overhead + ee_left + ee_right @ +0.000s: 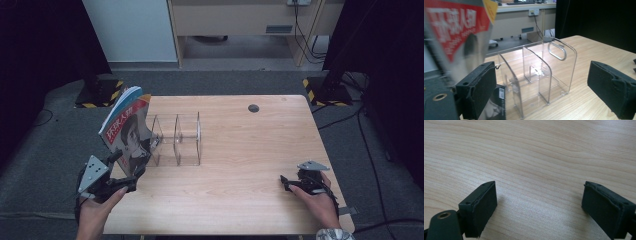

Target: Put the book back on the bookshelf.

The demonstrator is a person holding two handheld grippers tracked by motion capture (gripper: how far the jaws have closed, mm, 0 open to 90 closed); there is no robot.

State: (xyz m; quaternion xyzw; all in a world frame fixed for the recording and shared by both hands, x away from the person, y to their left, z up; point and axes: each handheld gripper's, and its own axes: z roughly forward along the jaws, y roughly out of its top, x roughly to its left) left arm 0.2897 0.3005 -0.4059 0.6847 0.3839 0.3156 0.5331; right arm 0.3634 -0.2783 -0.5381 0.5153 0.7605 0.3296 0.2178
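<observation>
At the left edge of the wooden table (240,150) a magazine (126,131) with a red title band and a portrait on its cover stands upright, leaning a little, at the left end of a clear acrylic file rack (177,137). Its lower part is touching the rack's outermost divider; whether it sits inside the first slot or just outside it cannot be told. The left claw (131,172) is just below the magazine's bottom corner, its jaws spread wide; in the left gripper view the magazine (456,37) rises behind the left pad and nothing is pinched between the two pads, with the rack (536,75) straight ahead between them. The rack's three compartments are bare. Well apart, near the table's right front edge, the right claw (289,184) rests low over bare wood, released, its jaws wide apart and holding nothing.
</observation>
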